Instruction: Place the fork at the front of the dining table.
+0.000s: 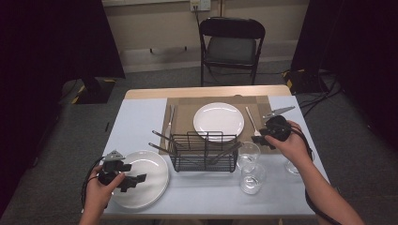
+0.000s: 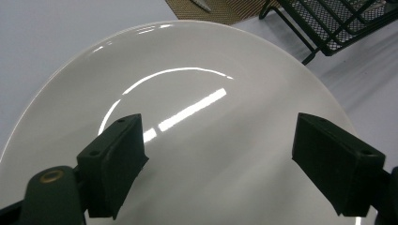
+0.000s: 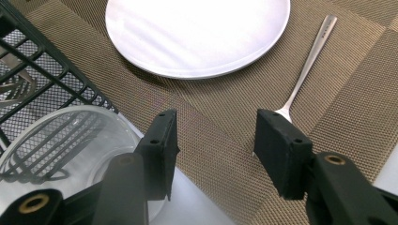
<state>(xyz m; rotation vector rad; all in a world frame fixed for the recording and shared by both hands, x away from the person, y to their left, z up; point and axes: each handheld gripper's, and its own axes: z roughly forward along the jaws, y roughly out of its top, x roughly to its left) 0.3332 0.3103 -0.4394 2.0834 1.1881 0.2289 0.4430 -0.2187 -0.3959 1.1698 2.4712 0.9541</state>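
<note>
Two grippers at work, one thing each in reach. Left gripper point(image 1: 133, 180) hovers over the near plate point(image 1: 150, 164) at the desk's point(image 1: 136, 122) front left corner; its jaws are spread wide and hold nothing, seen plainly in the left gripper view with the plate point(image 2: 187, 117) under them. Right gripper point(image 1: 258, 138) sits past the glasses, jaws apart and empty, pointing at the fork point(image 3: 307, 65) that lies on the woven placemat point(image 3: 225, 122) just right of the far plate point(image 3: 197, 33).

Handling, near plate: glazed ceramic by its shine, so stiff, fairly heavy for its size, slick, and it will chip or break if dropped. The high view hints it may be a stack of two; cannot tell for sure. Flat centre offers no purchase. Best hold is the rim, one jaw over and one under, at the edge nearest the hand; the weight will lever against a rim pinch, so a firm grip looks needed.

Fork: thin metal, light, rigid, slippery, lying flat. Take it across the narrow handle near the middle, jaws dropping either side onto the mat.

Hazards: glass point(image 3: 61, 145) right beside the right jaws; wire rack point(image 1: 204, 152) close by.
</note>
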